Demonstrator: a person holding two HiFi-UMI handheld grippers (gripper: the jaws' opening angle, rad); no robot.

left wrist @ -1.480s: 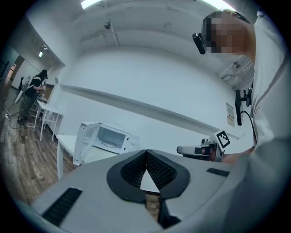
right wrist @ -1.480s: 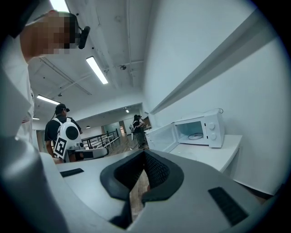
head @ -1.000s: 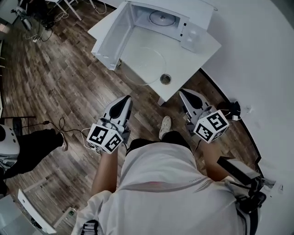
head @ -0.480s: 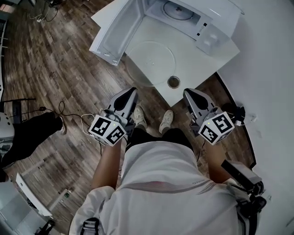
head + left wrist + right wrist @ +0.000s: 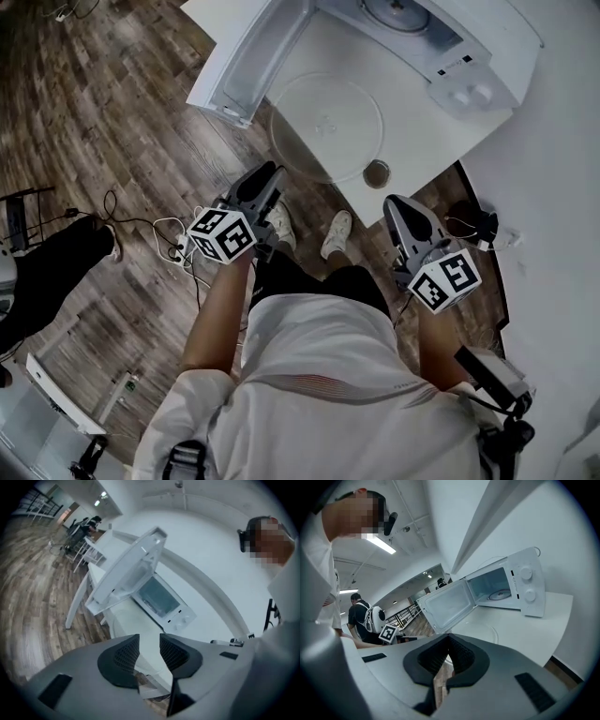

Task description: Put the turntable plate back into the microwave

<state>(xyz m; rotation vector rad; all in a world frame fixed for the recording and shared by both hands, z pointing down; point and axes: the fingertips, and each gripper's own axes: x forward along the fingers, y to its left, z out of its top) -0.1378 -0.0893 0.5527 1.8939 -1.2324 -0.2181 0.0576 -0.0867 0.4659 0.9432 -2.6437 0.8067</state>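
Observation:
The clear glass turntable plate lies flat on the white table, in front of the microwave. The microwave's door hangs wide open to the left, and a round fitting shows inside. My left gripper hovers just off the table's near edge, below the plate; its jaws are opening with nothing between them. My right gripper is held off the table's near right corner, shut and empty. The right gripper view shows the open microwave and the plate's rim.
A small round cup sits at the table's near edge, right of the plate. Cables and a power strip lie on the wood floor to the left. A dark object rests by the white wall. A person in black is at far left.
The table and plate have come closer to both grippers. The left gripper has rolled, and its marker cube now shows another face. Both grippers sit lower.

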